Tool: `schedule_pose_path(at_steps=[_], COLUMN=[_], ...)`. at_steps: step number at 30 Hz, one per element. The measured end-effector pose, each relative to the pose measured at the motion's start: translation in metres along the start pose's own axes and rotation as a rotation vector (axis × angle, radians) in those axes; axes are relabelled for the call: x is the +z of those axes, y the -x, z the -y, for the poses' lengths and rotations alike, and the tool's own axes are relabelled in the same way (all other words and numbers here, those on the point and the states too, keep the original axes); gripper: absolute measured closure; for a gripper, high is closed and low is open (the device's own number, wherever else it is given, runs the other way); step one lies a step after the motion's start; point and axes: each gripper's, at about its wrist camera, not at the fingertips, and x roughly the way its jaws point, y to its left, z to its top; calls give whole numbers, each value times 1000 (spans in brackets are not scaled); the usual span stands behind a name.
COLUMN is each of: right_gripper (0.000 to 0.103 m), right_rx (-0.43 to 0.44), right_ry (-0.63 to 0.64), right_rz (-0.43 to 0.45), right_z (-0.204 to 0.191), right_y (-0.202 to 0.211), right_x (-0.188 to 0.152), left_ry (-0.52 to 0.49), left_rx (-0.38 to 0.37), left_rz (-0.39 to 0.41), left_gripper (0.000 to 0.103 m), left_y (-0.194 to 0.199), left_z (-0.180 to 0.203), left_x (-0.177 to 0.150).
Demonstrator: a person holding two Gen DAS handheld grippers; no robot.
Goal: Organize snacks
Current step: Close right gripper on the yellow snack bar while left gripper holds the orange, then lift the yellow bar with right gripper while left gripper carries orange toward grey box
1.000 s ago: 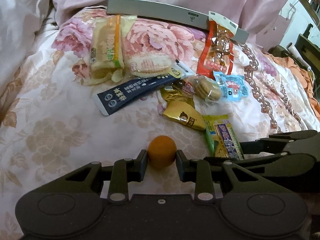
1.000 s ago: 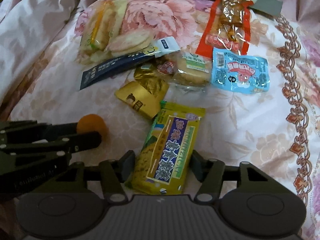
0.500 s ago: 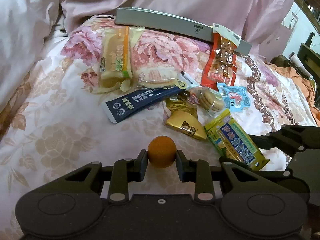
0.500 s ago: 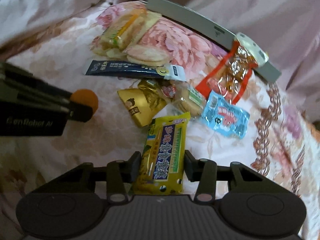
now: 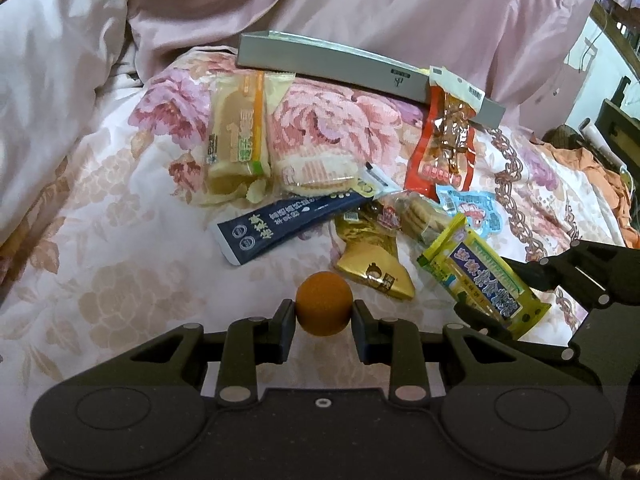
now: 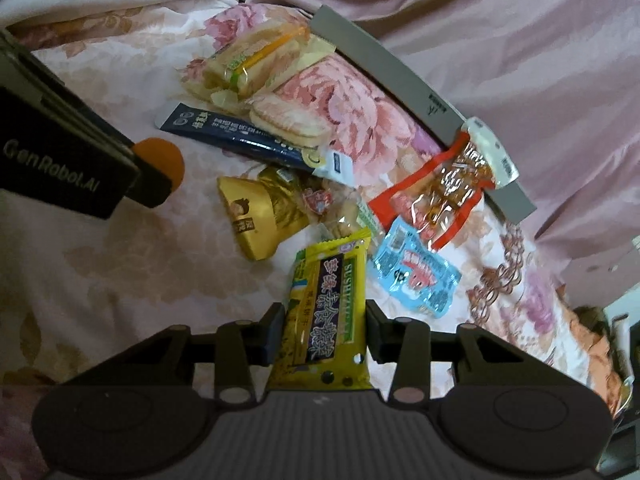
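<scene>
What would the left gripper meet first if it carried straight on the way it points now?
Probably the gold wrapper, just beyond the orange ball held in the left gripper. Farther on lies the dark blue packet. Depth is unclear, so bare bedspread may come first.

the left gripper (image 5: 324, 314) points forward and down, its jaws clamped on a small orange ball (image 5: 324, 303). the right gripper (image 6: 322, 334) sits at its 3 o'clock, tilted, jaws closing against the sides of a yellow snack packet (image 6: 326, 312).
</scene>
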Motion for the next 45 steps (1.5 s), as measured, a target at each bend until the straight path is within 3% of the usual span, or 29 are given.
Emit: schedule_pose_path(at_steps=[5,6,9,14,18,21,22,25,26,28,38,40,41,44,45], right_gripper=[62,84,85,84,76,62,62,73,89,90,90,86,77,28,20], right_rx=[-22,-33,-66,-24,3,11,10,48,66,122,-54,-35,-5,132,180], right_ry=[-10,-7,1,-25,-41,-21,-11,-18,-20,-46,126,100,58,-74,-102], right_rz=[27,34,52,41,37,28,26,35,35,4,-18,-20,-20,-17,-23], right_z=[6,6,9,12,14,13,12,13,13,15,-8,-4,2,29,36], right_y=[1,2,1,-2,-3,-8,-9,-4,-2,-3,-24,-20,-17,-7,-6], right_x=[3,3,6,6,6,7,8,7,7,5,-1,0,1,3,3], left_ry=[-13,-19,-32,-19,-19,-20,-19,-16,-18,-20,-22,-20,-21,-22,-24], left_rx=[-4,-4,-7,-12,-15,-15,-14,-15,-15,-16,-17,-21,-20,-24,-25], left_rz=[36,45,68,52,52,47,47,48,46,42,54,57,58,64,65], left_gripper=[71,71,71,71,71,71,71,71,71,71,71,71,71,71,71], left_y=[2,3,4,3,2,1,1,1,1,0,1,2,2,3,3], left_z=[3,4,6,6,5,5,4,4,5,5,6,6,6,6,6], left_x=[6,8,12,12,11,9,8,8,8,7,8,9,9,11,11])
